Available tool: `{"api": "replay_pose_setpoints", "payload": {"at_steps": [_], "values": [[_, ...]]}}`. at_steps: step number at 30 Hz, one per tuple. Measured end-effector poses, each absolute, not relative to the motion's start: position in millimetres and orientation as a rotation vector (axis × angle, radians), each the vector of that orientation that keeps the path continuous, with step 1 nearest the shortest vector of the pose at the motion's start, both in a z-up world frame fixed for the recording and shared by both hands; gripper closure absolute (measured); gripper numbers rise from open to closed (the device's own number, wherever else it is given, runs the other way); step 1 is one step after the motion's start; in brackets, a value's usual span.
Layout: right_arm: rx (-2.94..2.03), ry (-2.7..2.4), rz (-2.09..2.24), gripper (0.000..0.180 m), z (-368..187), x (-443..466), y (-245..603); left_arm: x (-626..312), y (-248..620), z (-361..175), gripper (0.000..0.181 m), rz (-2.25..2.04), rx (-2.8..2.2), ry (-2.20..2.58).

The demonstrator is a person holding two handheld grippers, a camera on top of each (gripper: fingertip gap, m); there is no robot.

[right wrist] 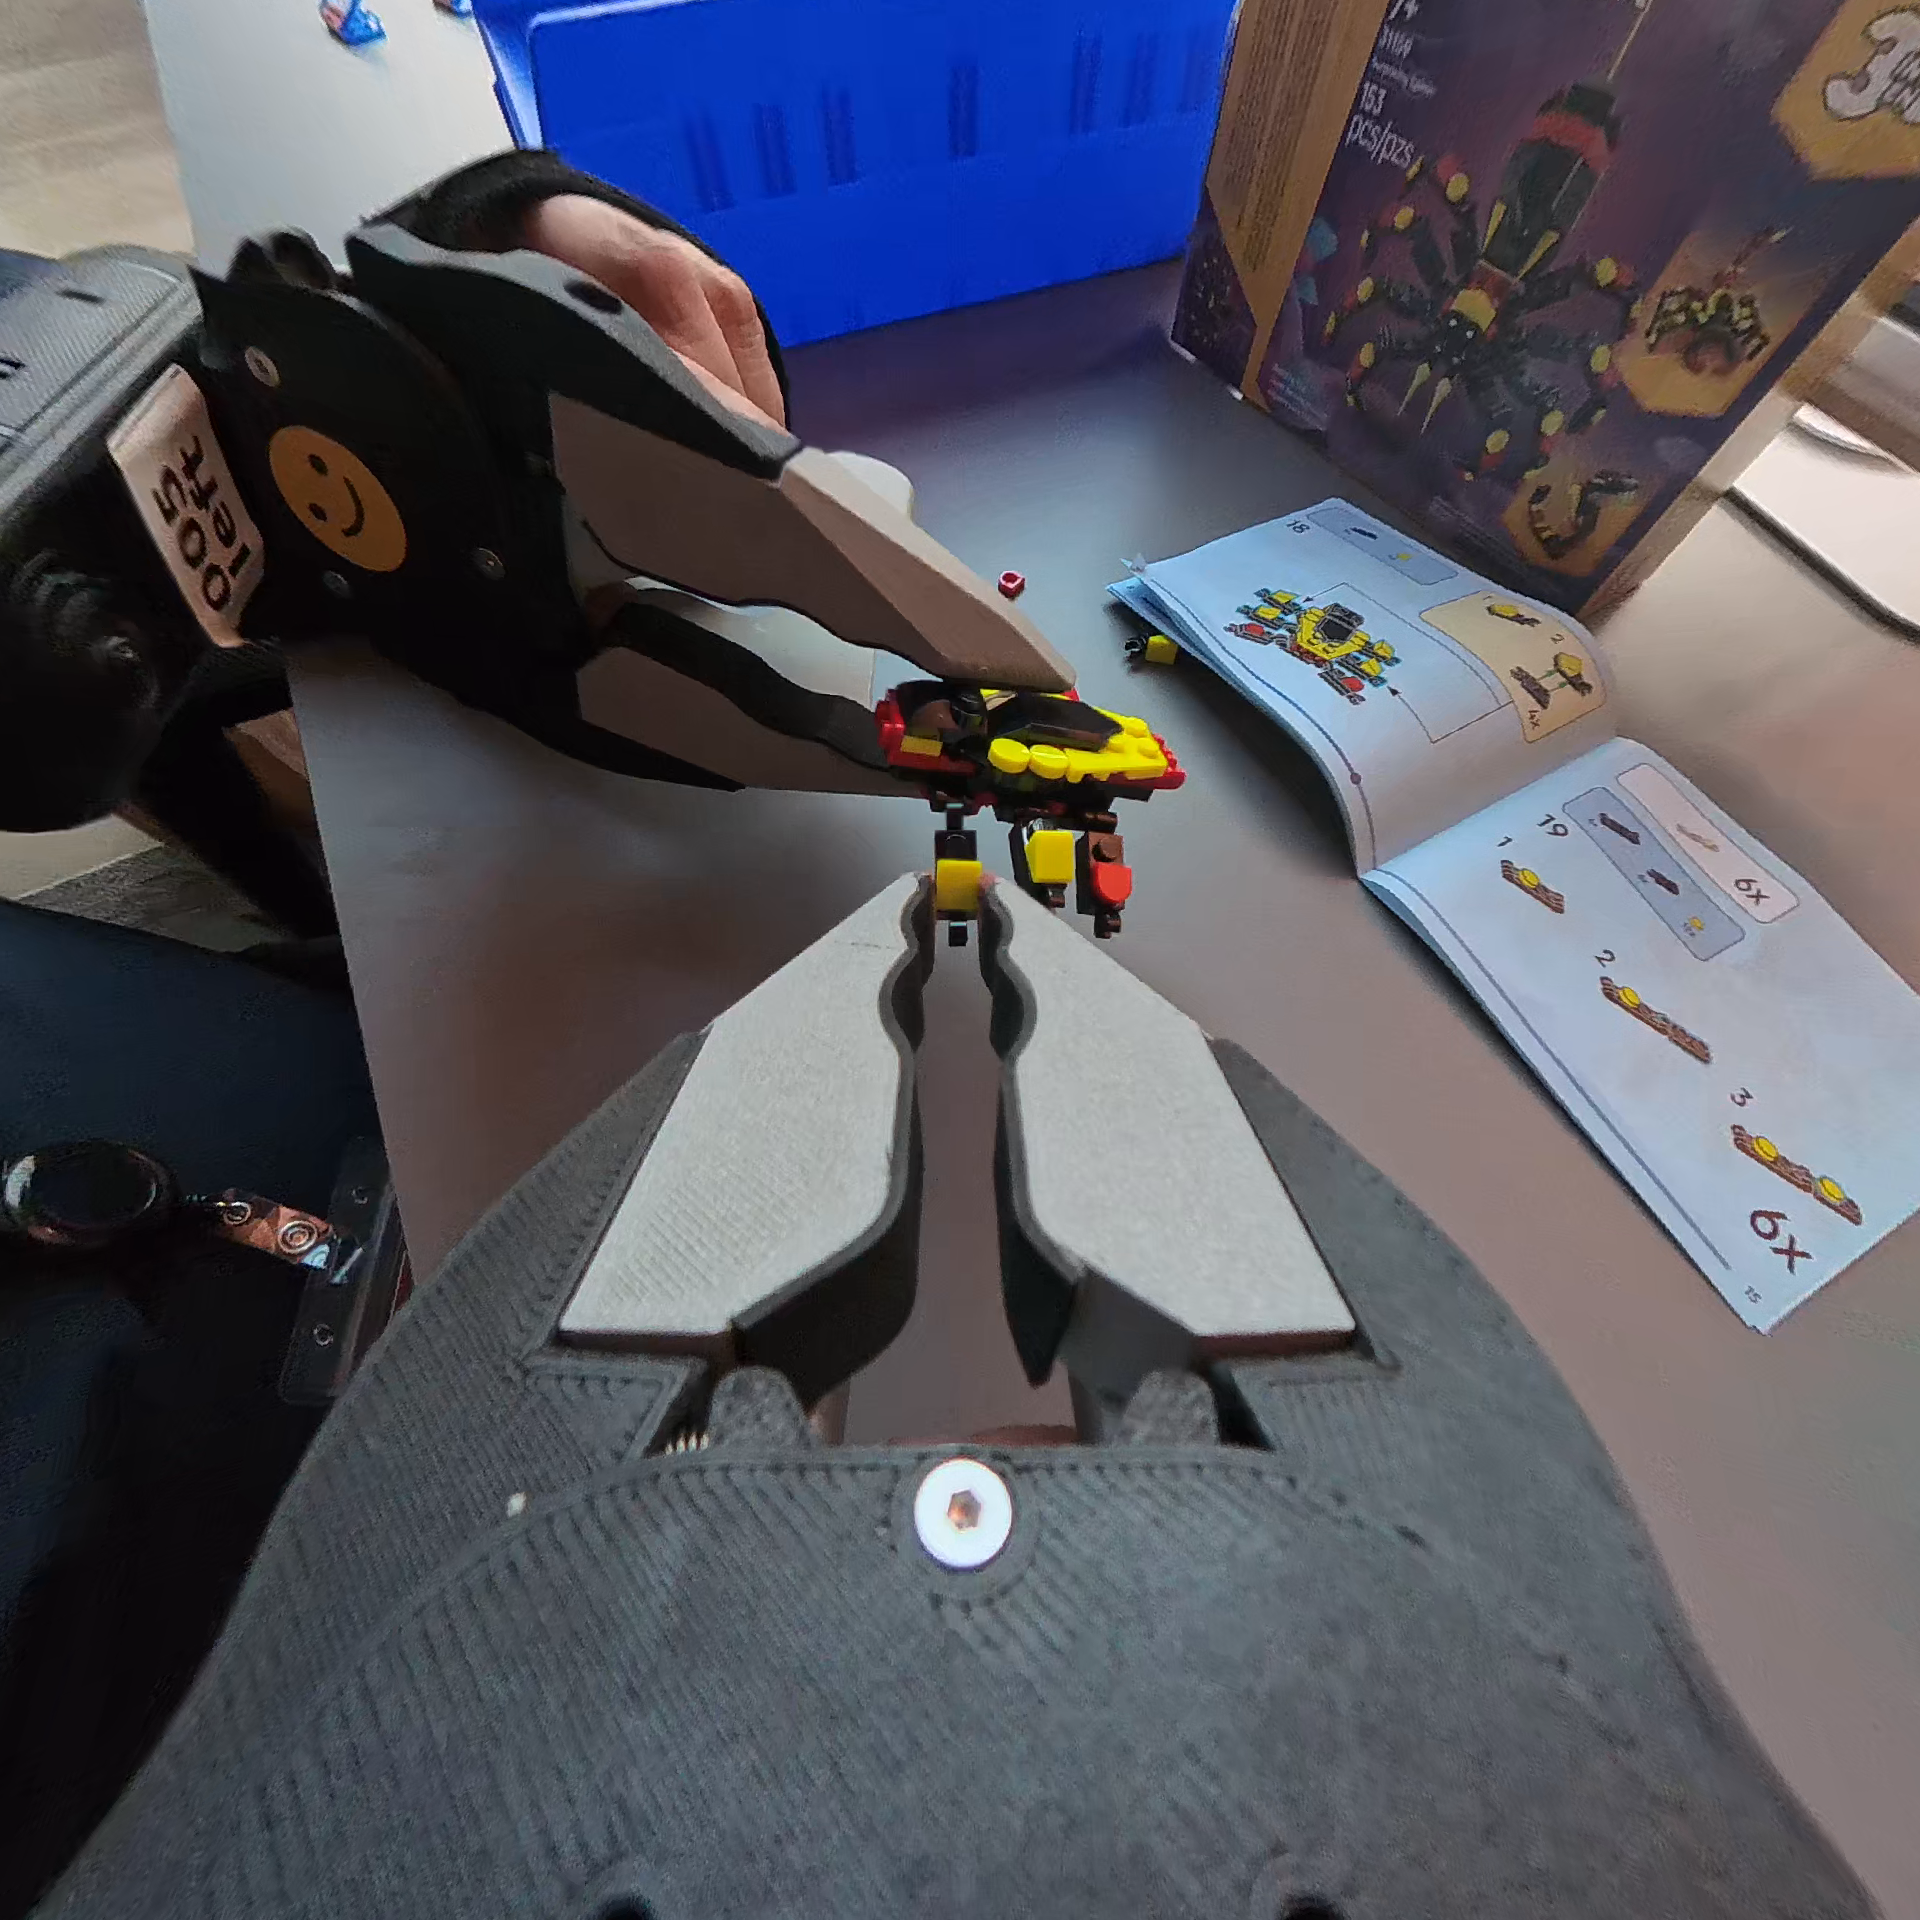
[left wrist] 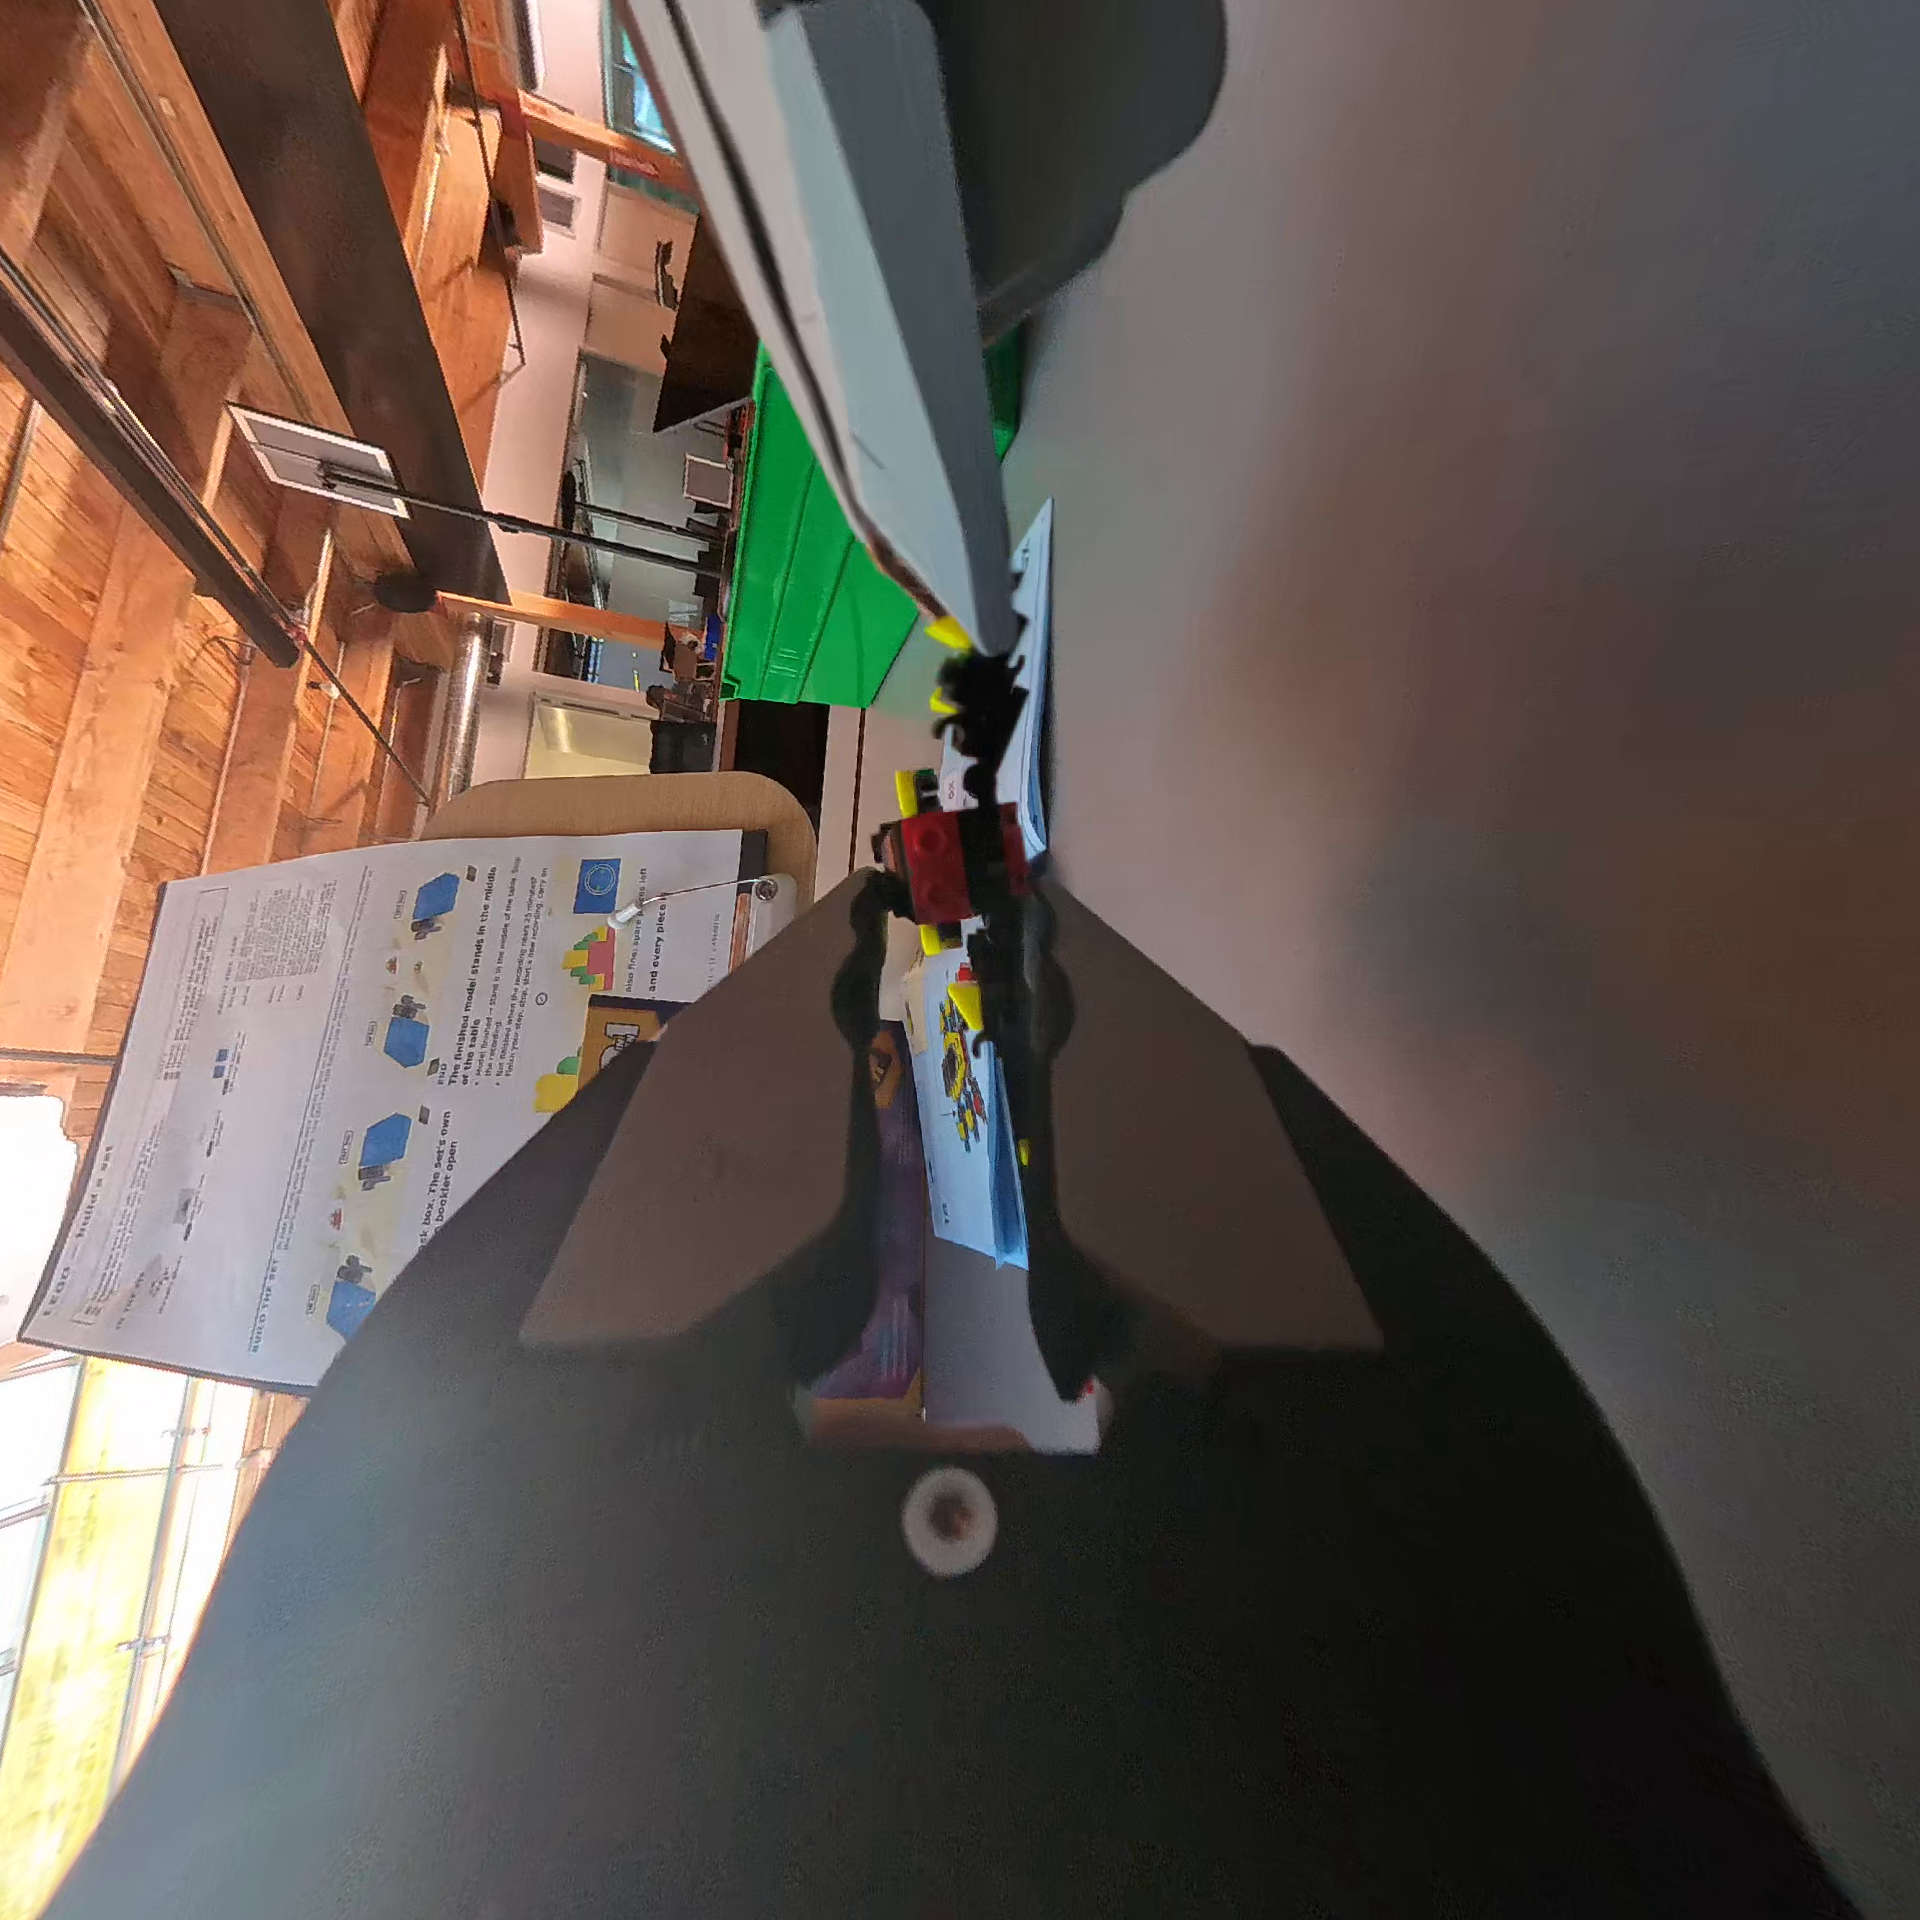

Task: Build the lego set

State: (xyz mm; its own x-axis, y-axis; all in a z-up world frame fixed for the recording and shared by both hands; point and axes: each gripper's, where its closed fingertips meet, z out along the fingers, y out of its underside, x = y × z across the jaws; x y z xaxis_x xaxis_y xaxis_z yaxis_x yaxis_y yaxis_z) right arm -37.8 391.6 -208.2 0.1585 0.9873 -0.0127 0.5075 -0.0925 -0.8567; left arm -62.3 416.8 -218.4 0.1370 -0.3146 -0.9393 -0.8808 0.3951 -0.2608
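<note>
The partly built lego model (right wrist: 1023,743), red, yellow and black, hangs above the grey table (right wrist: 623,935). My left gripper (right wrist: 977,727) is shut on its flat body from the left. In the left wrist view the model (left wrist: 940,868) sits between the left gripper's (left wrist: 956,894) fingertips. My right gripper (right wrist: 956,899) is shut on a yellow leg segment (right wrist: 958,883) that hangs under the body. Two other legs (right wrist: 1081,862) hang beside it. In the left wrist view the right gripper (left wrist: 982,649) reaches in from above, its tip at the black and yellow parts.
An open instruction booklet (right wrist: 1507,831) lies on the table to the right, with the lego box (right wrist: 1558,260) behind it. A blue bin (right wrist: 883,135) stands at the back. A small red piece (right wrist: 1010,582) and a yellow-black piece (right wrist: 1153,649) lie loose. A green bin (left wrist: 810,582) and a printed sheet (left wrist: 395,1039) show in the left wrist view. One gripper's finger ends stand about 4 centimetres off the other's.
</note>
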Motion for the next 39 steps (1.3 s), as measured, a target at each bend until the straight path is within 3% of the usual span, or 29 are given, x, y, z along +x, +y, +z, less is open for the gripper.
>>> {"api": "replay_pose_setpoints", "payload": {"at_steps": [14, 39], "values": [[-1.740, -1.560, 0.693, 0.174, -219.8, -32.2, 388.0, -54.2, 413.6, -223.4, 0.157, 0.618, -1.101, 1.474], [-1.784, -1.502, 0.846, 0.174, -227.6, -37.6, 386.2, -51.9, 410.1, -245.3, 0.158, 0.617, -1.142, 1.557]]}}
